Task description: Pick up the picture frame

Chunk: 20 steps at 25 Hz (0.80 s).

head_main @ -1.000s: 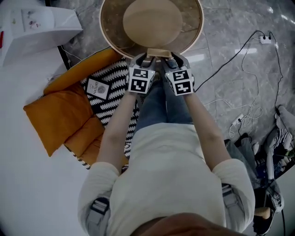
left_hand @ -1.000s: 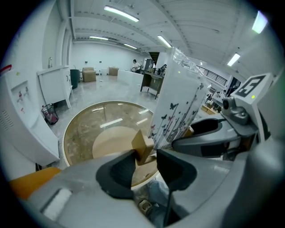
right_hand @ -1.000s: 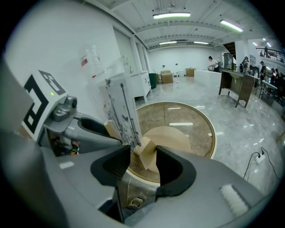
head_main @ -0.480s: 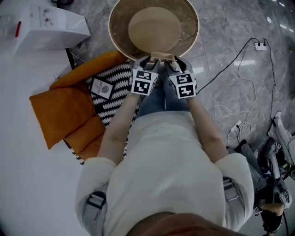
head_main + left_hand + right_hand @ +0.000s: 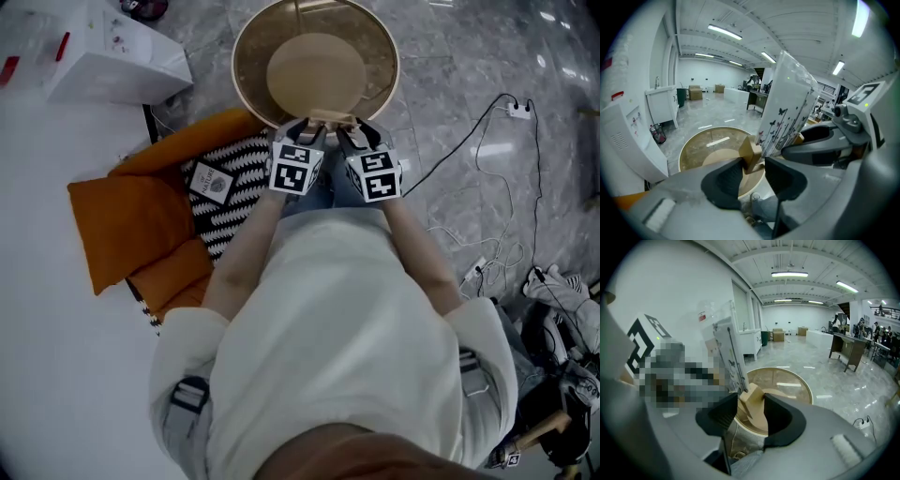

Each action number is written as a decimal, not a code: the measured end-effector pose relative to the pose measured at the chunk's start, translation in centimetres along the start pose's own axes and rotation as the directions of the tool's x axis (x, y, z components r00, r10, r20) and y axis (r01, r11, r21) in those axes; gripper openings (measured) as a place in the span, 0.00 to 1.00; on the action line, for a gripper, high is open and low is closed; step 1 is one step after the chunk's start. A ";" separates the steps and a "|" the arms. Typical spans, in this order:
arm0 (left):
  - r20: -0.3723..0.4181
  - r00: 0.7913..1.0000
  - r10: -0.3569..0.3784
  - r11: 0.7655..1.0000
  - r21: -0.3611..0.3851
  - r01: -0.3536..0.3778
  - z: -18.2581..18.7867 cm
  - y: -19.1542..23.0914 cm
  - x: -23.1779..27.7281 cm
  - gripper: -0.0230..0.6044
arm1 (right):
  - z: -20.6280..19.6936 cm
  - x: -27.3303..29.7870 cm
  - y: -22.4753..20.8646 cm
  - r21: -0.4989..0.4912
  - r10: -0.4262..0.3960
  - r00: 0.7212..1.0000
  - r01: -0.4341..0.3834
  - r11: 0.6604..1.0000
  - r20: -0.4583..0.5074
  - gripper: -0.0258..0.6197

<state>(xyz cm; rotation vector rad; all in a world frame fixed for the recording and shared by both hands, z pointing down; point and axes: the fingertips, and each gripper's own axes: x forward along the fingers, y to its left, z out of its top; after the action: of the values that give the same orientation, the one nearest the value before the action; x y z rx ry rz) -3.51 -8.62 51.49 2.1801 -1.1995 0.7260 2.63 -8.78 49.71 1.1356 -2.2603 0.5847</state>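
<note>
- The left tongs [image 5: 752,161] stand partly apart, with the pads clamped on a wood block [image 5: 751,151] at the foot of the frame [image 5: 787,105].
- The right tongs [image 5: 751,403] are set about as wide and are clamped on the wood block [image 5: 752,401] at the frame's other end.
- The frame is a clear upright panel printed with dark butterflies and stems. The right gripper view shows it nearly edge-on.
- The frame is held up between the two tongs, in front of the person's knees and above the near rim of the round worktop [image 5: 246,89].
- In the head view the two tongs sit side by side with their marker cubes nearly touching. Only the frame's wood foot [image 5: 328,118] shows between the tips there.
- The worktop is brown with a paler raised disc at its middle.
- Orange cushions [image 5: 127,225] and a black-and-white zigzag cushion [image 5: 234,202] bearing a tag [image 5: 208,183] lie left of the person's legs.
- A white box [image 5: 112,56] stands beyond the cushions.
- Cables [image 5: 469,127] trail over the grey marble floor on the right, well apart from the tongs.
- Nothing lies between the tongs and the worktop.
</note>
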 end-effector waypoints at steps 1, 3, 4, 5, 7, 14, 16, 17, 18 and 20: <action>0.004 1.000 0.003 1.000 -0.001 -0.003 0.2 -0.1 -0.4 0.28 | 0.2 -0.2 0.2 -0.008 0.000 1.000 0.000 1.000 0.006 0.32; 0.012 1.000 0.008 1.000 0.003 -0.008 0.5 -0.1 -1.2 0.28 | 0.7 -0.7 0.5 -0.024 0.001 1.000 0.000 1.000 0.023 0.32; 0.016 1.000 0.010 1.000 0.007 -0.010 0.7 -0.1 -1.6 0.28 | 1.1 -0.9 0.7 -0.032 0.002 1.000 -0.001 0.999 0.030 0.32; 0.020 1.000 0.012 1.000 0.010 -0.012 0.9 0.0 -2.0 0.28 | 1.5 -1.2 1.0 -0.038 0.004 0.999 -0.002 0.999 0.036 0.31; 0.029 0.999 0.016 1.000 0.014 -0.017 1.3 0.1 -2.8 0.28 | 2.1 -1.5 1.5 -0.048 0.007 0.999 -0.005 0.999 0.048 0.31; 0.051 0.998 0.033 0.999 0.019 -0.034 1.8 0.7 -4.9 0.28 | 3.3 -2.3 3.2 -0.071 0.027 0.998 -0.022 0.997 0.063 0.31; 0.052 0.998 0.036 0.999 0.022 -0.037 2.0 0.8 -5.2 0.28 | 3.6 -2.4 3.4 -0.081 0.033 0.997 -0.027 0.996 0.064 0.31; 0.053 0.998 0.038 0.999 0.022 -0.039 2.0 0.9 -5.3 0.28 | 3.7 -2.4 3.5 -0.086 0.036 0.997 -0.030 0.996 0.066 0.31; 0.054 0.998 0.040 0.999 0.022 -0.041 2.1 0.9 -5.4 0.28 | 3.7 -2.4 3.6 -0.091 0.038 0.997 -0.032 0.995 0.068 0.31; 0.060 0.997 0.045 0.999 0.020 -0.047 2.1 1.1 -5.6 0.28 | 3.8 -2.2 3.7 -0.102 0.041 0.996 -0.034 0.994 0.073 0.31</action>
<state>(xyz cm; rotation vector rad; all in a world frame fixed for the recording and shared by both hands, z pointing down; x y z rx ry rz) -6.65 -7.33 46.38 2.2123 -1.2811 0.7006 -0.28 -7.67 44.91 1.0841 -2.3511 0.4435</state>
